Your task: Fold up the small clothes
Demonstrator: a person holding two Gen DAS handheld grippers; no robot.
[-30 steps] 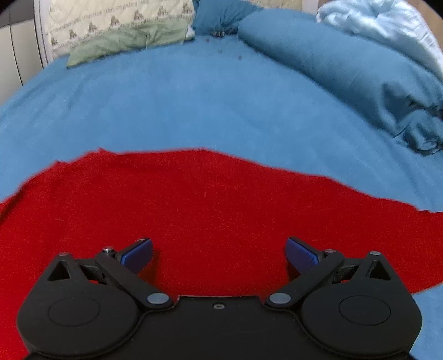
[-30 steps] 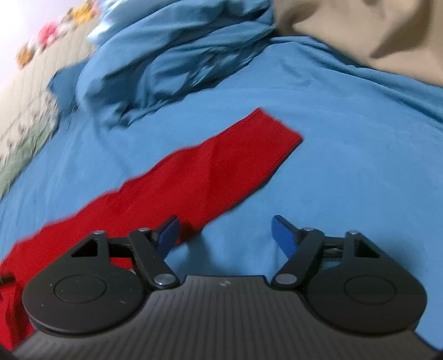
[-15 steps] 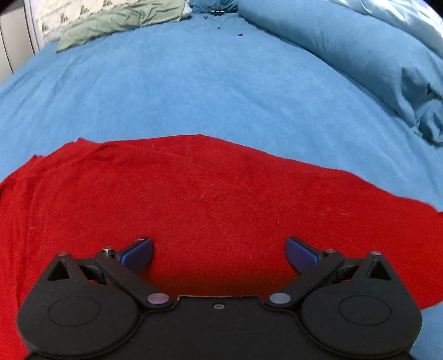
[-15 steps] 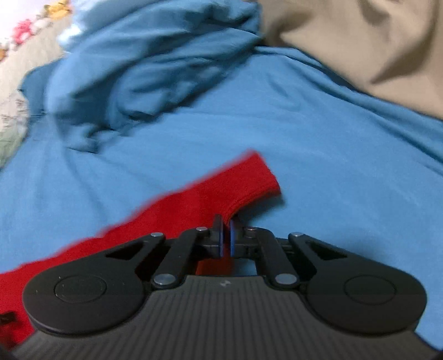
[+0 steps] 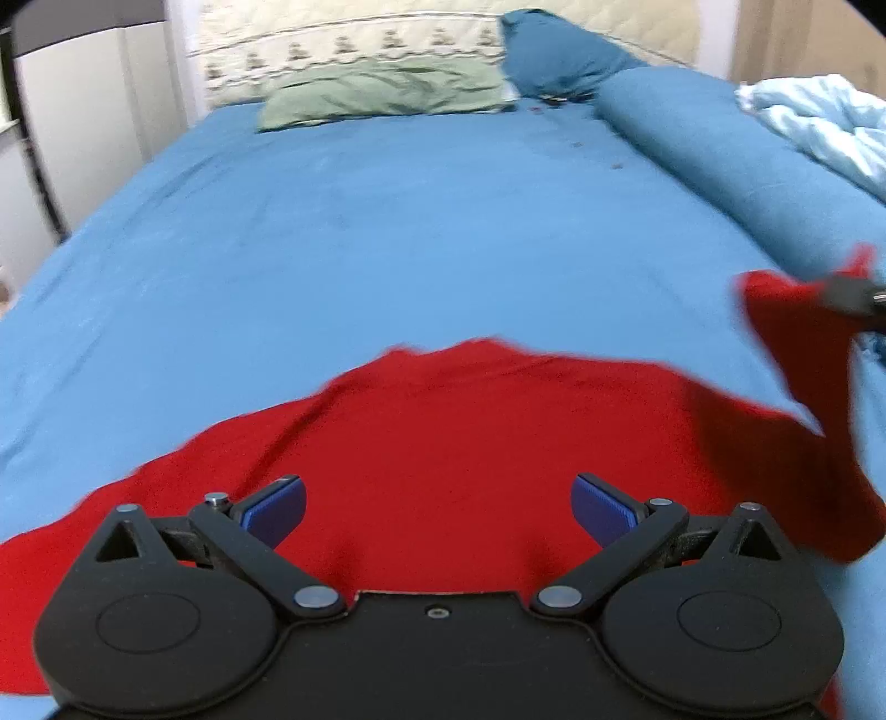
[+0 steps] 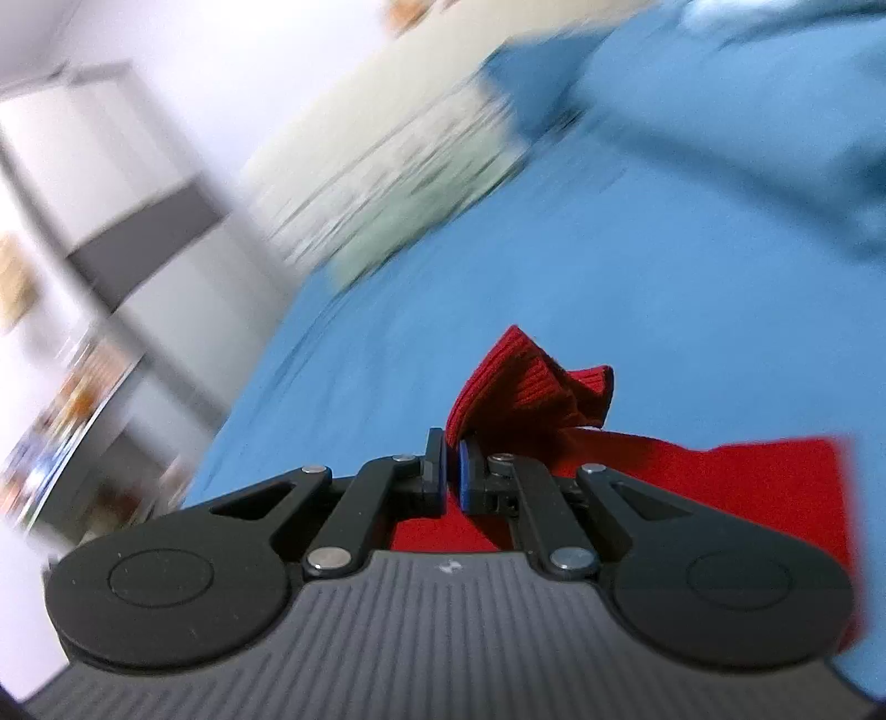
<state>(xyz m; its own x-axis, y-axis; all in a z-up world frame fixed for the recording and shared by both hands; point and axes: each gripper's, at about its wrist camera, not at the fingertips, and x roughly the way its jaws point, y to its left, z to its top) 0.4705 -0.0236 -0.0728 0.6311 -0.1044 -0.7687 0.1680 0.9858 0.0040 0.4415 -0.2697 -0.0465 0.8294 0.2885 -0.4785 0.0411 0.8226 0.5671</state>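
A red knit garment (image 5: 470, 437) lies spread on the blue bed sheet (image 5: 387, 232). My left gripper (image 5: 437, 507) is open just above the garment's body, nothing between its blue pads. My right gripper (image 6: 451, 468) is shut on the ribbed cuff of the garment's sleeve (image 6: 531, 393) and holds it lifted off the bed. In the left wrist view the lifted sleeve (image 5: 797, 343) hangs at the right edge, with the right gripper's tip (image 5: 855, 296) on it.
A green pillow (image 5: 387, 94) and a patterned pillow (image 5: 354, 47) lie at the head of the bed. A rolled blue duvet (image 5: 720, 144) and a pale blue quilt (image 5: 819, 122) run along the right side. White cabinets (image 5: 77, 127) stand to the left.
My right gripper closed on the sleeve cuff, then lifted it and swung it leftward over the bed. My left gripper stayed open over the garment and tilted up.
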